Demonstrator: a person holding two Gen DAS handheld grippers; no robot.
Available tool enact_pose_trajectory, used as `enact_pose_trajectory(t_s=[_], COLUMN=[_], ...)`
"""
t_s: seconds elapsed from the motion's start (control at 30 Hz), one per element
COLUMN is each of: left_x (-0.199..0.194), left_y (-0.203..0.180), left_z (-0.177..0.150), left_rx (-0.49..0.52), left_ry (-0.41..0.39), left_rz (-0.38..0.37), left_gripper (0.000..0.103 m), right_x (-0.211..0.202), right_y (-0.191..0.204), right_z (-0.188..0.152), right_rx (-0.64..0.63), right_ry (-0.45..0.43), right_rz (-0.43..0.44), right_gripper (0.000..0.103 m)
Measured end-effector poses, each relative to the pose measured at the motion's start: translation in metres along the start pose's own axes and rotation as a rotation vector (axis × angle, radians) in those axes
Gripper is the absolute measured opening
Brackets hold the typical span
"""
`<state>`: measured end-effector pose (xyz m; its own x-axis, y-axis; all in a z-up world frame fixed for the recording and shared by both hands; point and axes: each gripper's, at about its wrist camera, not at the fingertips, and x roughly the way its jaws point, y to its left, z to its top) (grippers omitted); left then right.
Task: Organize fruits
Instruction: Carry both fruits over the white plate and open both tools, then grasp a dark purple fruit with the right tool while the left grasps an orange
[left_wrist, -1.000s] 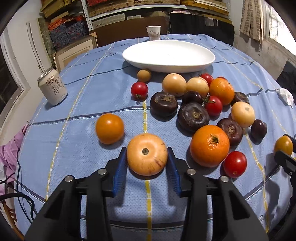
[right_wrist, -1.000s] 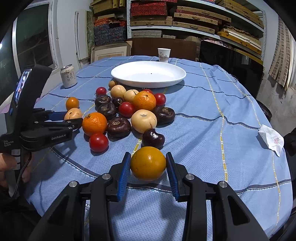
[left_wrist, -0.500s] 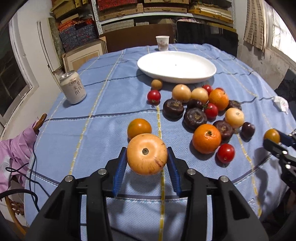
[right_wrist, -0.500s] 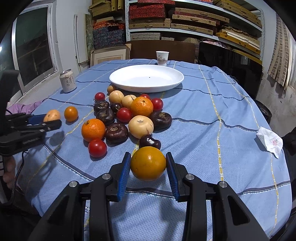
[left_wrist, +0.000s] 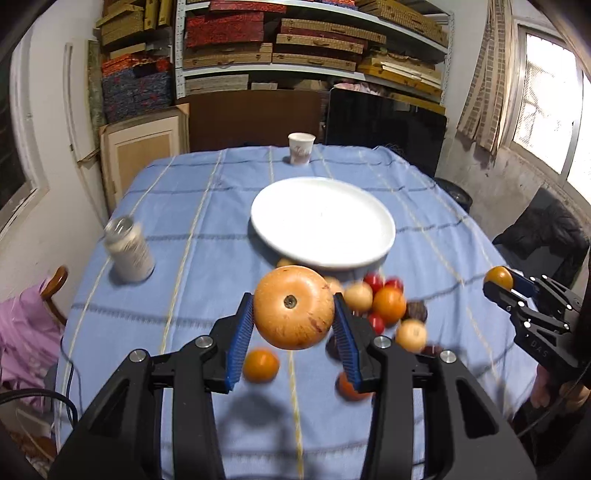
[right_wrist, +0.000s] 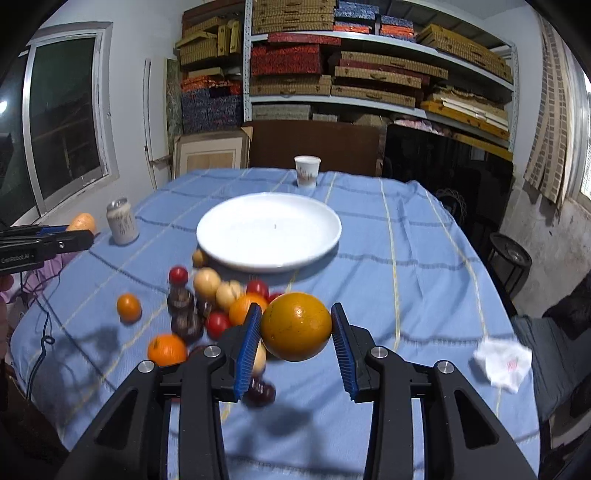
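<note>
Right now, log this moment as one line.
left gripper: shut on tan fruit | right gripper: shut on orange fruit | both above blue tablecloth | white plate: empty

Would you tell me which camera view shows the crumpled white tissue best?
The right wrist view: the crumpled white tissue lies in plain sight on the blue tablecloth, right of the right gripper. The left wrist view does not show it.

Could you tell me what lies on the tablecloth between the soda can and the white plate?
Nothing: in both wrist views, only bare blue tablecloth separates the can from the plate.
</note>
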<state>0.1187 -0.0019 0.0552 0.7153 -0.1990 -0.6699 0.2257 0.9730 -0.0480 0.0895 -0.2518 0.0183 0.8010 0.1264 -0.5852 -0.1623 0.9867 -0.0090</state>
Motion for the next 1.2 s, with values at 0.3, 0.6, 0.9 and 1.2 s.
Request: enact_pose_trajectory(t_s=[0.3, 0.6, 0.9, 1.2], left_x=[0.124, 0.242, 0.152, 0.03], left_y=[-0.015, 0.003, 0.019, 0.02], left_z=[0.073, 0.08, 0.074, -0.033], left_rx=[0.013, -0.064, -0.12, -0.023], left_ry=[0.097, 0.274, 0.148, 0.074], left_rz=[-0.013, -0.03, -0.052, -0.017], left_gripper=[0.041, 0.046, 0.084, 0.093], right_x=[0.116, 0.208, 0.135, 0.042], right_y=[-0.008, -0.005, -0.009, 0.001], right_z=[0.076, 0.082, 0.07, -0.041], right_rx=[-0.051, -0.106, -0.111, -0.102], right_ry=[0.091, 0.199, 0.101, 0.179], right_rz=[0.048, 0.046, 0.061, 0.083], right_gripper=[0.039, 0.042, 0.059, 0.059])
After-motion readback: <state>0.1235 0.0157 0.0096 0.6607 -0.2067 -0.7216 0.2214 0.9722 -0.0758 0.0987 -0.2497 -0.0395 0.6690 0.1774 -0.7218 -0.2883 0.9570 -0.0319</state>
